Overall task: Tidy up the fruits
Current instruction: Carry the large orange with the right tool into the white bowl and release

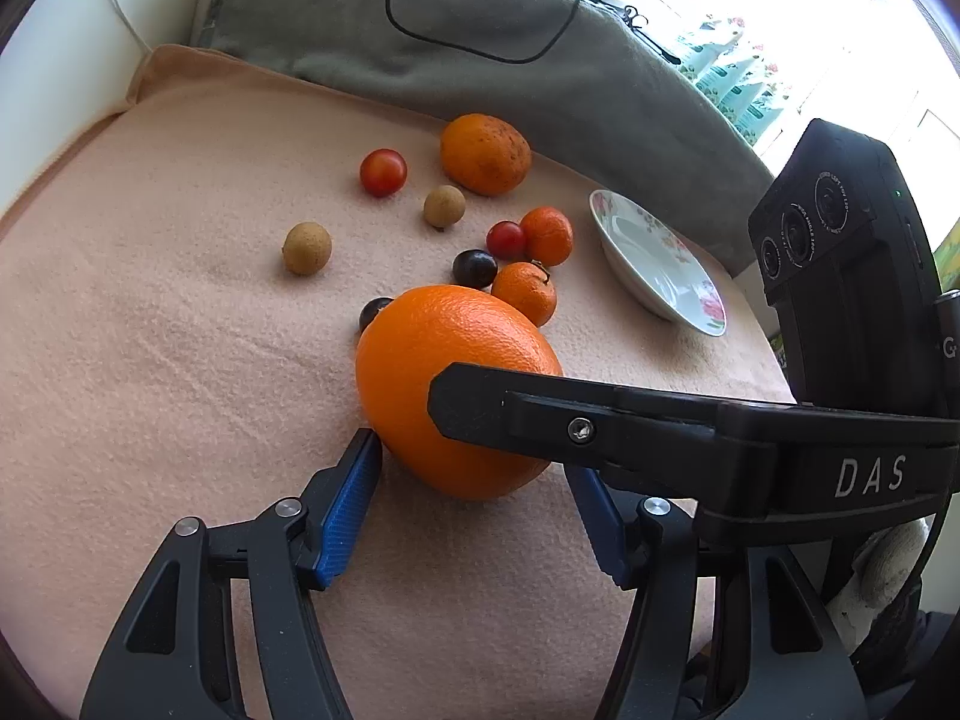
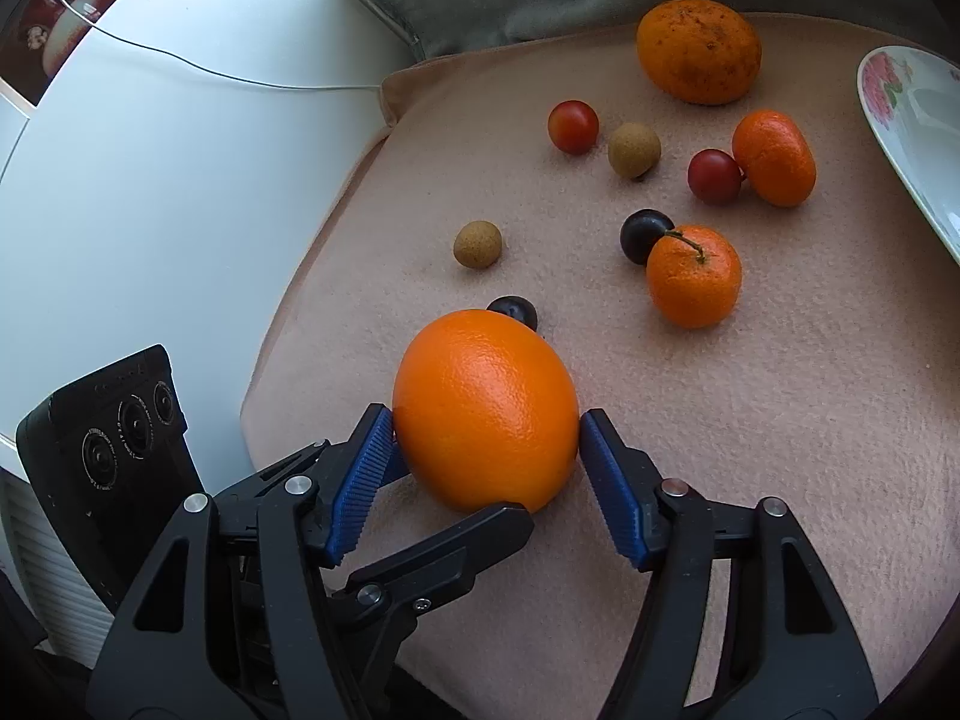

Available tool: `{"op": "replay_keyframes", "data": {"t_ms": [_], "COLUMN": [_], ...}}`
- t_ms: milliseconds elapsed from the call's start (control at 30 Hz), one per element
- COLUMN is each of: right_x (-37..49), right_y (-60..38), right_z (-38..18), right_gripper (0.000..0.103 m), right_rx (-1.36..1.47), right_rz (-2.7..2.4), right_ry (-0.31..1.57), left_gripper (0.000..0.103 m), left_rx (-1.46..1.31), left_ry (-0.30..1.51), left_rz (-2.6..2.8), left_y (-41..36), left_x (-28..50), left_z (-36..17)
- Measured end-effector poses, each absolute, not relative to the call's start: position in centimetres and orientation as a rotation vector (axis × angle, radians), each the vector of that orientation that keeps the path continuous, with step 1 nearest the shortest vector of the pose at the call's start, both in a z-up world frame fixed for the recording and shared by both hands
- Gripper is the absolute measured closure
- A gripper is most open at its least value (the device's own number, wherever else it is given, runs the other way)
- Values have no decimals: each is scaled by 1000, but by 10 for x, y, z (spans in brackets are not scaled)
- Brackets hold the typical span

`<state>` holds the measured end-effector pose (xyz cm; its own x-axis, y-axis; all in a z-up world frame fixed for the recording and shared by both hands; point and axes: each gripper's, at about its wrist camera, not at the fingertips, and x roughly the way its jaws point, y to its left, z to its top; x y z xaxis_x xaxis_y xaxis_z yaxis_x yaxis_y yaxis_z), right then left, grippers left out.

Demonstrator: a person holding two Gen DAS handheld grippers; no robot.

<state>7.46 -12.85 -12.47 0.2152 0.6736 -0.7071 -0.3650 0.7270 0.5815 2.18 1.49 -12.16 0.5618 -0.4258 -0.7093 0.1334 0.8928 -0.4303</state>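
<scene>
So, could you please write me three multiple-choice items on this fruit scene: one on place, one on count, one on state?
1. Where is the plate?
A. on the floor
B. on the cloth, right of the fruit
C. on a shelf

2. How many red tomatoes are there?
A. one
B. four
C. two

3. How is the right hand-held gripper?
A. pads on both sides of the big orange
B. shut on nothing
C. wide open in the air

Answers: 1 B, the plate sits on the cloth at the right; 2 C, two red ones show in both views; 3 A, both blue pads touch the big orange.
</scene>
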Motion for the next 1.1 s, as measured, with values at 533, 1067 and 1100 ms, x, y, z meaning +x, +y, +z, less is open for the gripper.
{"op": "replay_keyframes", "data": {"t_ms": [533, 1067, 1100], "right_x": [63, 81, 83], "right_y": [-181, -252, -255], "right_z": [-100, -88, -87], "right_gripper": [36, 36, 36], "right_rx": [335, 387, 391], "right_rz": [648, 521, 515], "right_ry": [1056, 998, 997], "left_gripper": [40, 40, 40], "left_rx": [-286, -219, -216], "left_ry": [894, 891, 893], "left_rz": [-426, -544, -548], "left_y": [-29, -97, -100], "left_x": [29, 56, 59], "left_z": [-103, -93, -93]}}
